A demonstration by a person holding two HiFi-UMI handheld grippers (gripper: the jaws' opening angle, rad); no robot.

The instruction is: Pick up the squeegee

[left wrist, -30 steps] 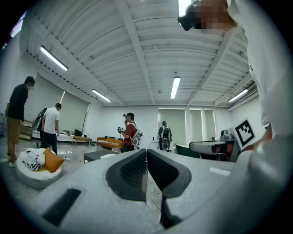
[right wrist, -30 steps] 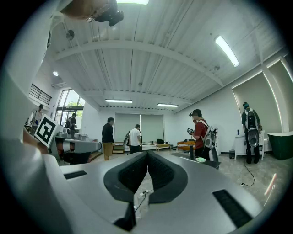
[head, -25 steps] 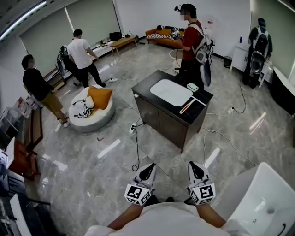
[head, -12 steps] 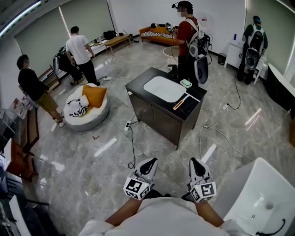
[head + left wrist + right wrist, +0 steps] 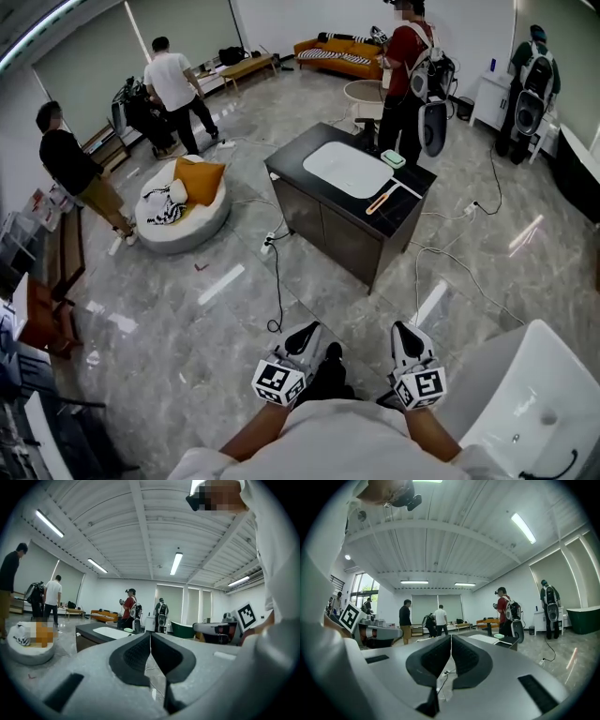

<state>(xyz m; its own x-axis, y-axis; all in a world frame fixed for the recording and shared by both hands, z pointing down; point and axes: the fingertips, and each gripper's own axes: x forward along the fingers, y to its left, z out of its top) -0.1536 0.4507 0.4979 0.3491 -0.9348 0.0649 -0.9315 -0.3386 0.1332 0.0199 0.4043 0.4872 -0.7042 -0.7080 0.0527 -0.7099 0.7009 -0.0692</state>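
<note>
In the head view, the orange-handled squeegee (image 5: 380, 201) is lying on the black-topped bench (image 5: 295, 161), beside its white inset basin. It is sitting well apart from the grey left gripper (image 5: 302, 339) and grey right gripper (image 5: 405, 339), which are hanging over the marble floor. The left gripper view is showing what the head view is not: the left gripper (image 5: 150, 637) is holding its jaws pressed together, empty. The right gripper view is showing the right gripper (image 5: 451, 641) likewise closed on nothing. The squeegee is too small to make out in either gripper view.
</note>
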